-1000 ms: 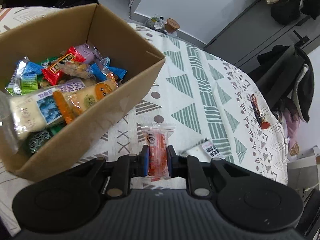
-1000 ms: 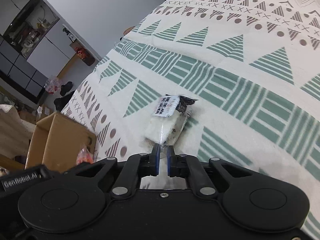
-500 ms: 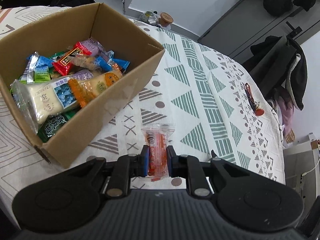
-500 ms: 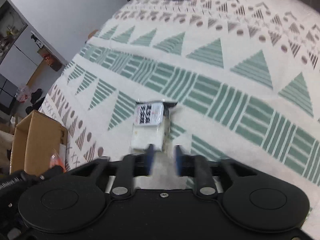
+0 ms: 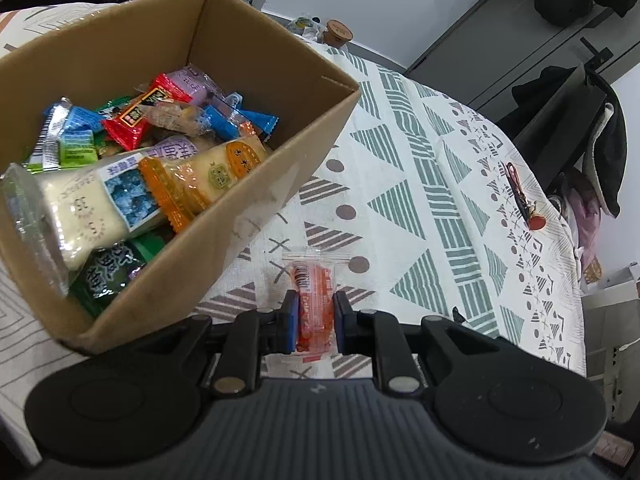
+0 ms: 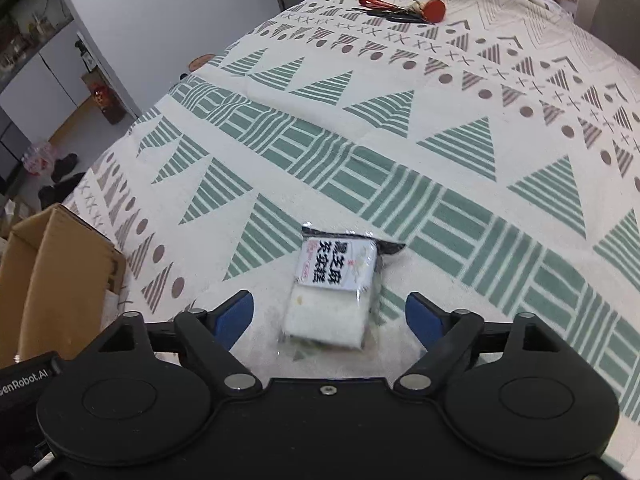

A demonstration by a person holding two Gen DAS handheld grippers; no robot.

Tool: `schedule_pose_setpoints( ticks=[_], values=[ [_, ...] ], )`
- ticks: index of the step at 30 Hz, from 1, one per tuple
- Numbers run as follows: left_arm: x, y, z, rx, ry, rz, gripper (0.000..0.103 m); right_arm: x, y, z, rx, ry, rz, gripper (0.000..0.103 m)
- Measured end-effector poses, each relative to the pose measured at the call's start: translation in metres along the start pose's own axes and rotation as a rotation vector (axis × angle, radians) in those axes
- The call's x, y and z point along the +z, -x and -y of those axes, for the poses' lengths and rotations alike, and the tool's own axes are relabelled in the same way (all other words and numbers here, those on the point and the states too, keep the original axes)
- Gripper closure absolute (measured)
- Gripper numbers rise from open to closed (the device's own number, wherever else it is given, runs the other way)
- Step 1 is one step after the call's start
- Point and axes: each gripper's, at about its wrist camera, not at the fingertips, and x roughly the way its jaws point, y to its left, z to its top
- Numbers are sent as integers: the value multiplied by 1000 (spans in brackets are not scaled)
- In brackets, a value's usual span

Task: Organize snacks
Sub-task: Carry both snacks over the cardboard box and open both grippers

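Left gripper (image 5: 314, 318) clamps orange clear-wrapped snack (image 5: 314, 304); right gripper (image 6: 330, 314) wide open, empty.

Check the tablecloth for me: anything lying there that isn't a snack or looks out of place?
Yes: a bunch of keys with a red tag lies near the far edge of the tablecloth, not a snack. The white snack packet sits outside the cardboard box, between the open right gripper fingers.
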Motion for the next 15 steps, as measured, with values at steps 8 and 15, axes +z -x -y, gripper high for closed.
schedule_pose_setpoints(
  ticks=[8,15],
  values=[
    [-1,-16,0,13,-29,-19,86,2,-27,-15,-89,100,-15,36],
    [0,-11,5,0,-45,-24,86,0,-11,-12,15,63,-15,57]
  ],
)
